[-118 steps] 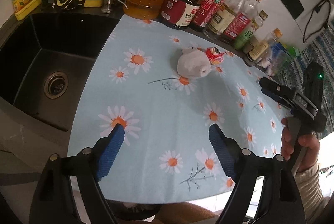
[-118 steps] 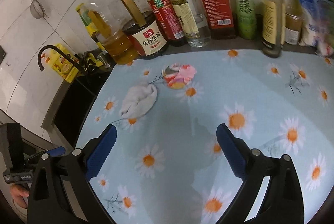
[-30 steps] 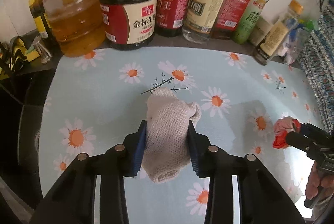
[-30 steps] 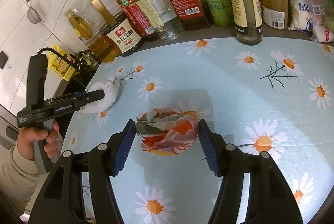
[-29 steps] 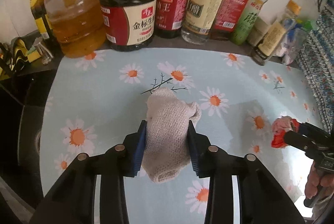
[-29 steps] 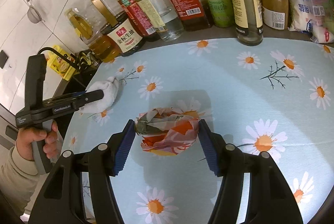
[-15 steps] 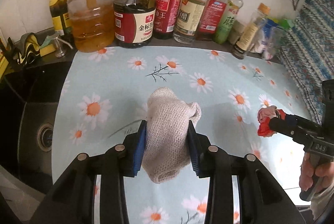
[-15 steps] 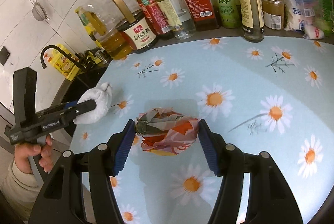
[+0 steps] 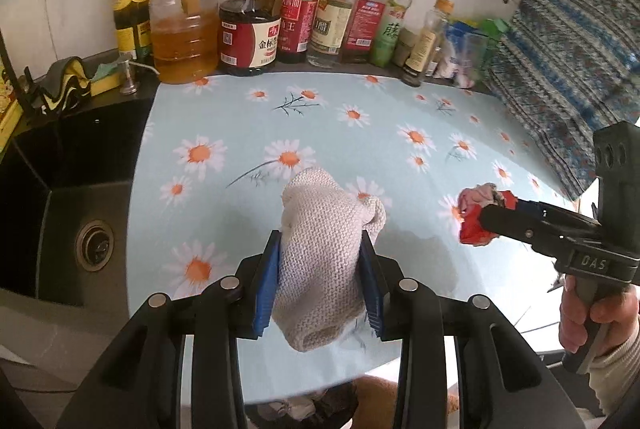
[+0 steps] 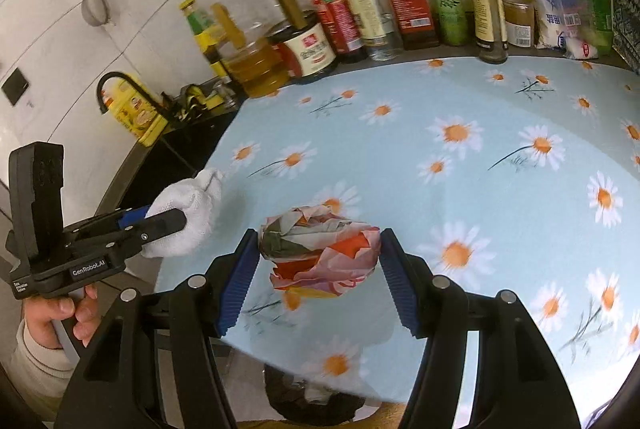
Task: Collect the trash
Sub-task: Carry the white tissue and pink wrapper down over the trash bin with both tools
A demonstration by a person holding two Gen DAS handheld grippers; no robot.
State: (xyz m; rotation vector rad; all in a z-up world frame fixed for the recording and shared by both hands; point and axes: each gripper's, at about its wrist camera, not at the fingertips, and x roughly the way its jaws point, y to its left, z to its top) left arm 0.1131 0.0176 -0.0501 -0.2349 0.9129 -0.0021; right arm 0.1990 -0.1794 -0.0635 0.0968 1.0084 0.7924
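The left tool (image 9: 319, 283) is clamped on a bunched white knit cloth (image 9: 322, 261), held above the daisy-print surface (image 9: 248, 133) near its front edge. The right tool (image 10: 316, 279) is clamped on a crumpled colourful wrapper (image 10: 320, 249), lifted over the same surface beside the cloth.

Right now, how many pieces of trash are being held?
2: the crumpled white knitted cloth is in the left gripper, and the crumpled red-and-pink paper wrapper is in the right gripper. None visible on the tablecloth.
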